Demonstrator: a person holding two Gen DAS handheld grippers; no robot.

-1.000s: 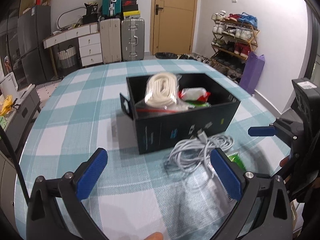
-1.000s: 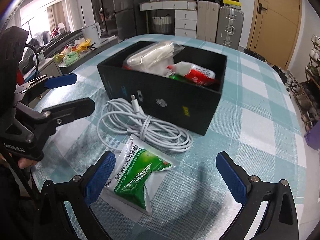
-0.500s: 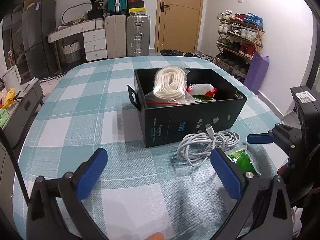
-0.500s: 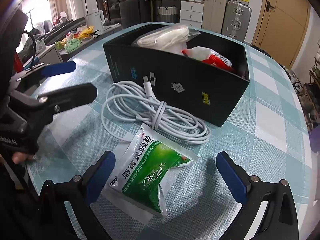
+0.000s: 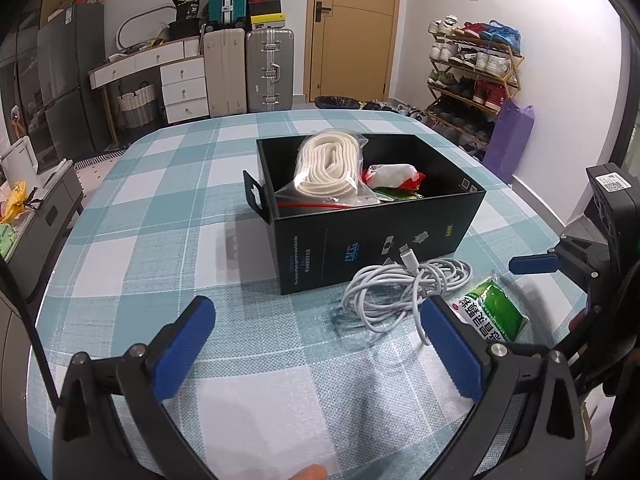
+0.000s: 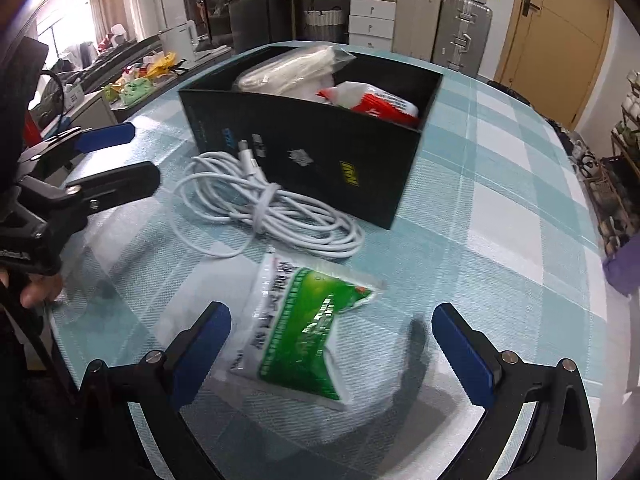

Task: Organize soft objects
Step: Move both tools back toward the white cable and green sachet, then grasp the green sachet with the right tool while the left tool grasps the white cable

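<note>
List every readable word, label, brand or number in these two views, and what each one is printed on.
Black box front: yellow logo, seems "NAVI", unsure; blue logo and white text lines too small to read.
Green packet: Chinese characters along its white edge, too blurred to quote.
Red-and-white packet in the box: print unreadable.
Right gripper's white sticker: code, illegible.
Black bag on the far desk: maybe "36", unsure.
</note>
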